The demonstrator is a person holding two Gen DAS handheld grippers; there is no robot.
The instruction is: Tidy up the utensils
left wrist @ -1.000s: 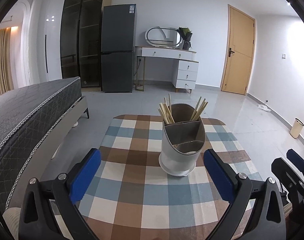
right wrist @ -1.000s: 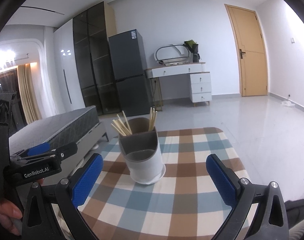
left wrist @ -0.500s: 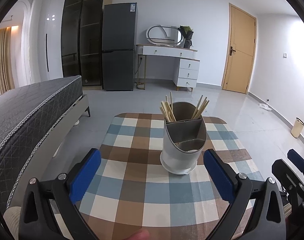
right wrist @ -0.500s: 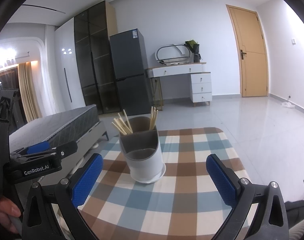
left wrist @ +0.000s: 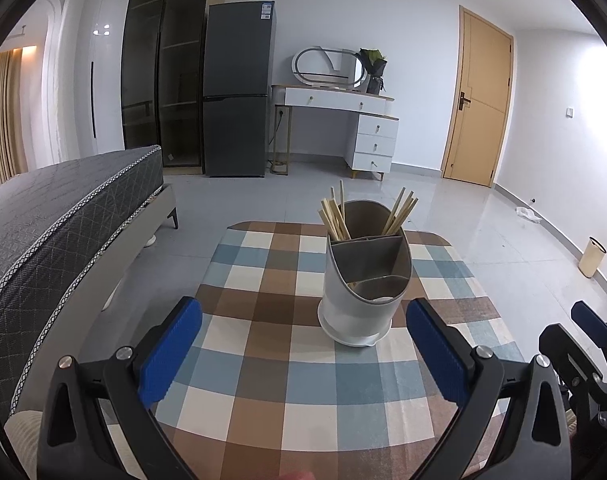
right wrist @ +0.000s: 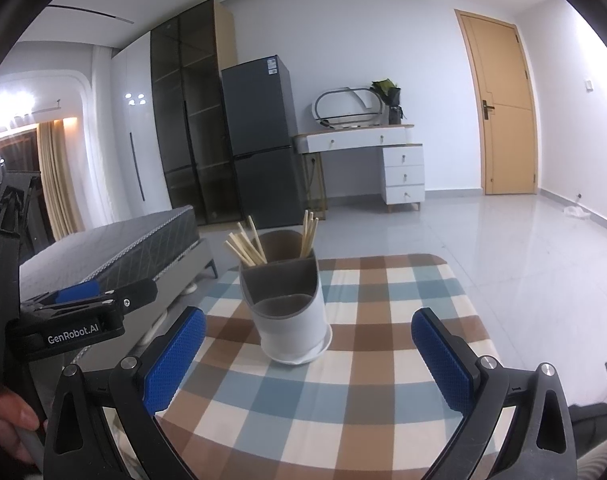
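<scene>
A white and grey utensil holder [left wrist: 363, 280] [right wrist: 285, 304] stands upright on a checked tablecloth [left wrist: 271, 344] [right wrist: 383, 344]. Its back compartments hold several wooden chopsticks [left wrist: 335, 216] [right wrist: 247, 246]; the front compartment looks empty of utensils. My left gripper [left wrist: 303, 320] hovers open in front of the holder, nothing between its blue pads. My right gripper [right wrist: 307, 324] is open too, empty, just short of the holder. The left gripper's body [right wrist: 83, 316] shows at the left of the right wrist view, held by a hand [right wrist: 7, 420].
A grey bed [left wrist: 63, 216] runs along the table's left side. Tiled floor [left wrist: 483, 232] lies beyond the table, with a dark fridge [left wrist: 235, 88], white dresser [left wrist: 343, 120] and wooden door [left wrist: 479, 100] at the back wall. A small bin [left wrist: 591, 256] stands at the right.
Both cameras have tilted or drawn back slightly, so the holder sits a little lower and farther in view. Both grippers stay open and empty.
</scene>
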